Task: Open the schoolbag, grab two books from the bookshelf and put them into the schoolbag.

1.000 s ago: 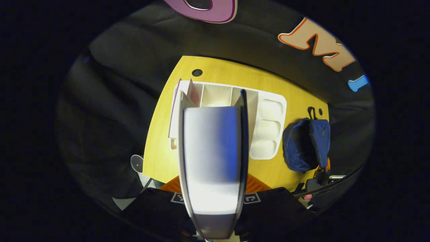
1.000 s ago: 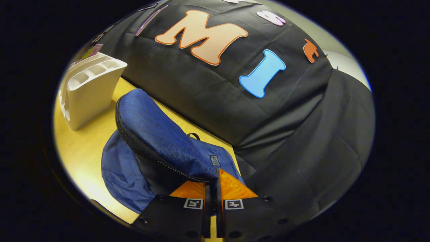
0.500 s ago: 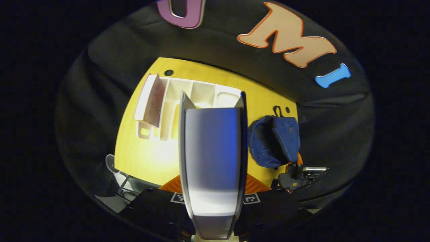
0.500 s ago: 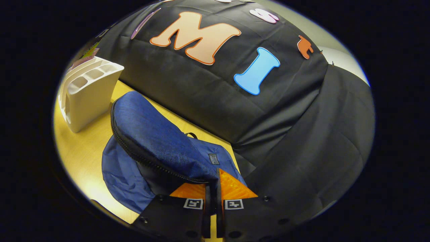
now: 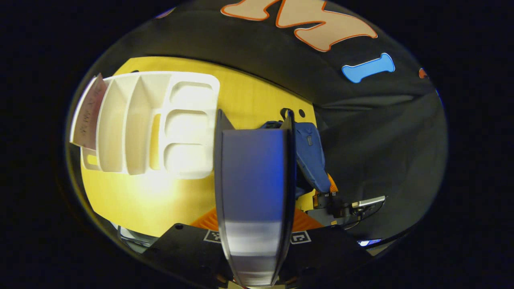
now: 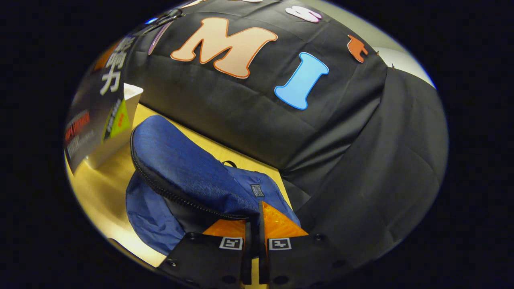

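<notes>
The left tool clamps a stiff book by its lower edge. The right tool pinches the soft schoolbag flap, likely light and floppy.

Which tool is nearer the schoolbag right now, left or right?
Right. The right tool is shut on the schoolbag, pinching its opened flap. The left tool holds a book above the table, off the bag.

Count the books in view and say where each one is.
2. One book is clamped in the left gripper, near the schoolbag. One book stands in the white bookshelf's end slot. The schoolbag's inside is hidden.
</notes>
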{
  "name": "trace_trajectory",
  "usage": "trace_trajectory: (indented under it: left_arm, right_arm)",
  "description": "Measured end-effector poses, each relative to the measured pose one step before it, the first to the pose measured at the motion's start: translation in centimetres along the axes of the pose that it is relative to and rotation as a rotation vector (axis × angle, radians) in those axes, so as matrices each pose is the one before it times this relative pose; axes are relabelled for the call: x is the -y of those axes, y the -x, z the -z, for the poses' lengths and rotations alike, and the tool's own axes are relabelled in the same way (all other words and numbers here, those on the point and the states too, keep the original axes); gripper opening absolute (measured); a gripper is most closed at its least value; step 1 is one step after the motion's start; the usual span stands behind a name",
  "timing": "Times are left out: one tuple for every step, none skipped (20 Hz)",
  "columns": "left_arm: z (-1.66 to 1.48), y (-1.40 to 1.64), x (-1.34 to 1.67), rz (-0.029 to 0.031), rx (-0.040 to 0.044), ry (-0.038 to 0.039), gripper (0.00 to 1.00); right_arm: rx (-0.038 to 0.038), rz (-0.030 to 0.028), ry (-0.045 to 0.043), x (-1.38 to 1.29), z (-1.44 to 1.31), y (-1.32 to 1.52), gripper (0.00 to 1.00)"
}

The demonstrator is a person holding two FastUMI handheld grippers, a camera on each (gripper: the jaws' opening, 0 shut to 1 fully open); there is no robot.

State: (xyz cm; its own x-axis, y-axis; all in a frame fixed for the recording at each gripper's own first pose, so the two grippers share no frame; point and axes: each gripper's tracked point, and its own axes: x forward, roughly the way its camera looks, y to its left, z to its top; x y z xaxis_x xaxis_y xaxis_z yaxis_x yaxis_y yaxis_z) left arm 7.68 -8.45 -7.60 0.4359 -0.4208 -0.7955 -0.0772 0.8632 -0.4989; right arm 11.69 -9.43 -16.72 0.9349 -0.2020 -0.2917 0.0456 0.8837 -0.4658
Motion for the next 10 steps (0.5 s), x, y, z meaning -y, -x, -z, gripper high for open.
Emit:
trace_trajectory:
  left_arm:
    - [-0.333, -1.640, 0.274, 0.01883, 0.00921, 0.00859, 0.41]
    - [-0.425, -1.594, 0.277, 0.01900, 0.01456, 0.01111, 0.41]
    - [-0.330, -1.670, 0.273, 0.02222, 0.01866, 0.00416, 0.39]
    - [-0.029, -1.346, 0.523, 0.02988, 0.00824, -0.00083, 0.39]
    - [0.291, -1.206, 0.482, 0.02175, -0.00257, 0.00882, 0.39]
    - [0.147, -1.163, 0.339, 0.01886, -0.00021, 0.00400, 0.39]
    - [0.071, -1.112, 0.193, 0.01474, 0.00529, 0.00115, 0.39]
    - [-0.058, -1.260, 0.119, 0.01194, 0.01546, 0.00472, 0.39]
    - [-0.187, -1.471, 0.376, 0.01737, 0.01776, 0.00683, 0.39]
    - [-0.038, -1.387, 0.419, 0.02524, 0.02041, 0.01184, 0.39]
  right_arm:
    - [-0.00073, -0.00530, -0.01092, -0.013, -0.031, -0.123, 0.12]
    - [0.00082, -0.00479, -0.01160, 0.190, -0.028, 0.025, 0.12]
    - [0.00102, -0.00603, -0.01106, 0.017, -0.017, -0.130, 0.12]
    - [-0.00098, -0.00510, -0.00752, 0.085, -0.130, -0.051, 0.10]
    - [0.00186, -0.00642, -0.00400, 0.021, -0.146, -0.149, 0.10]
    - [0.00386, -0.00291, -0.00284, 0.066, -0.178, -0.145, 0.10]
    - [0.00223, -0.00434, -0.00353, 0.142, 0.076, 0.094, 0.10]
    - [0.00179, -0.00342, -0.00383, 0.005, 0.024, -0.017, 0.12]
    - [-0.00043, -0.00504, -0.00052, -0.046, 0.006, 0.008, 0.12]
    - [0.00341, -0.00552, 0.00340, 0.045, -0.105, 0.071, 0.12]
